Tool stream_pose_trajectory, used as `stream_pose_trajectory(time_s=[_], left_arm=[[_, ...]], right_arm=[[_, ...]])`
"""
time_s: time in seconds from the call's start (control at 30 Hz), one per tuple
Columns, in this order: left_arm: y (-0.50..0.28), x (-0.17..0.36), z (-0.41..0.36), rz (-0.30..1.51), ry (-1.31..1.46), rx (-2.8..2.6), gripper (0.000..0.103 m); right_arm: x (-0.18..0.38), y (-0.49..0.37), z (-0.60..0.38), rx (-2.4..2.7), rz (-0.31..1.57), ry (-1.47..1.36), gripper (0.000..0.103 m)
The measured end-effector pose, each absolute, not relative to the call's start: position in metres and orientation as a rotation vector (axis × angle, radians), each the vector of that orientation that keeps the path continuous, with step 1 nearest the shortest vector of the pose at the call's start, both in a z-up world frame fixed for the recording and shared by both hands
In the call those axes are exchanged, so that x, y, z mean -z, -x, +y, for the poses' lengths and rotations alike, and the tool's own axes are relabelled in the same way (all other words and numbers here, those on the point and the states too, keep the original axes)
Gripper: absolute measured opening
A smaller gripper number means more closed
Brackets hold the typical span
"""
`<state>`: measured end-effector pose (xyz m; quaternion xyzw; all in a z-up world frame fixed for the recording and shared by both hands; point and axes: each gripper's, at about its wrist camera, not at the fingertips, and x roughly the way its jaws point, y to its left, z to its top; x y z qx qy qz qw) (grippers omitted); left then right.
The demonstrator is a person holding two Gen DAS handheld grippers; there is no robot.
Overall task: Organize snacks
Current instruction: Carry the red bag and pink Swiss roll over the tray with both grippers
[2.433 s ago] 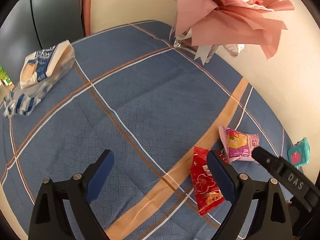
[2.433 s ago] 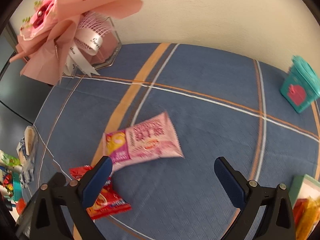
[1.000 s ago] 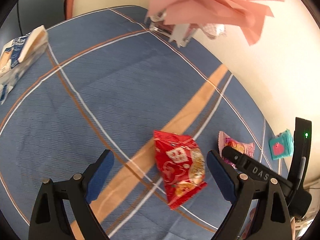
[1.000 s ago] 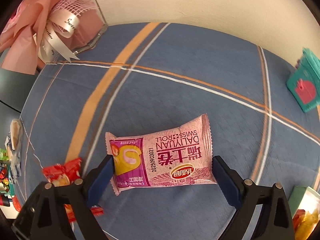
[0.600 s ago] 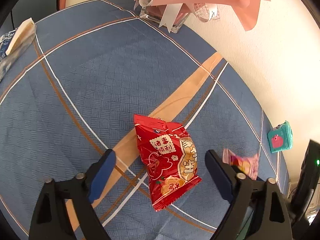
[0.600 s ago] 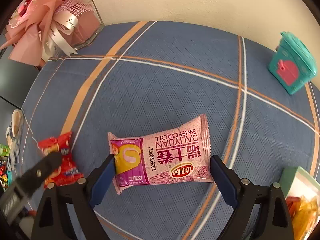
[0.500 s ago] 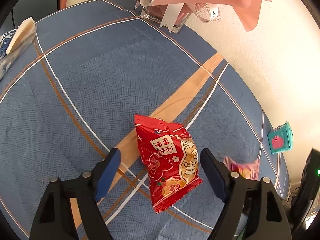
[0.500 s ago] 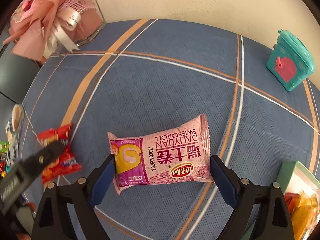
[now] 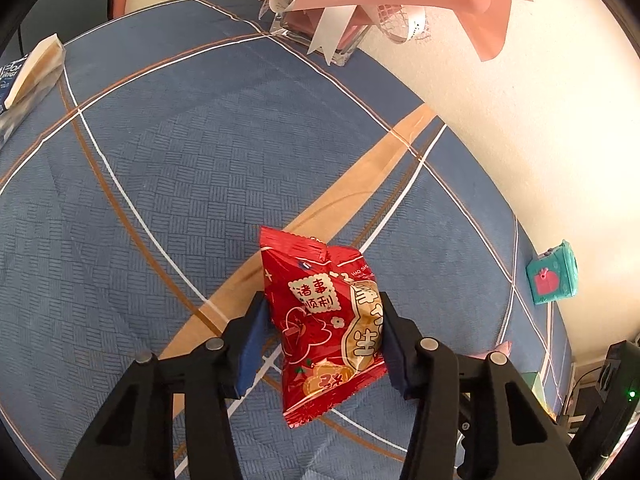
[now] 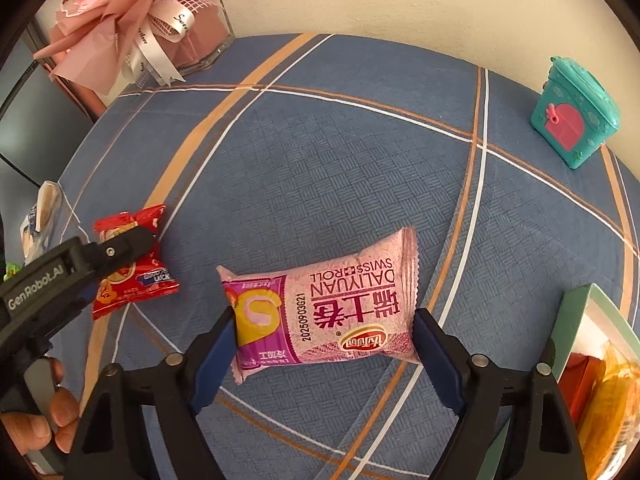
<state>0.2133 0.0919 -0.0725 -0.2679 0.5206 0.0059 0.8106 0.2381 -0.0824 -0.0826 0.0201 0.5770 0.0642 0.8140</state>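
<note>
The left claw is pointing down at the bench, which is wearing a blue cloth with orange and white lines. Its jaws have just been closing, and now the two blue pads are squeezing the sides of the red snack bag. The red bag is lying on the cloth over a wide orange stripe. The right claw is also pointing down. Its jaws have just been closing a little too, and they are standing wide, with one blue pad at each end of the pink roll-cake bag. The pads are touching the ends of the pink bag, which is lying flat on the blue cloth. A hand is holding the left tool at the edge of the right view. A pink flower bunch is sitting at the far side by the wall. A small teal toy house is standing near the wall too. A green box with snacks inside is peeking in at the right edge.
</note>
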Motion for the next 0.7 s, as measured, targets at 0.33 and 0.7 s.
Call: stream_pose_trajectory(time_s=[0.33, 0.7], left_arm=[[-0.211, 0.056, 0.089, 1.107, 0.542, -0.013, 0.052], [-0.195, 0.020, 0.070, 1.115, 0.463, 0.011, 0.052]], right_arm=[[0.070, -0.212, -0.091, -0.131, 1.222, -0.058, 0.083], [0.046, -0.178, -0.114, -0.056, 1.205, -0.149, 0.083]])
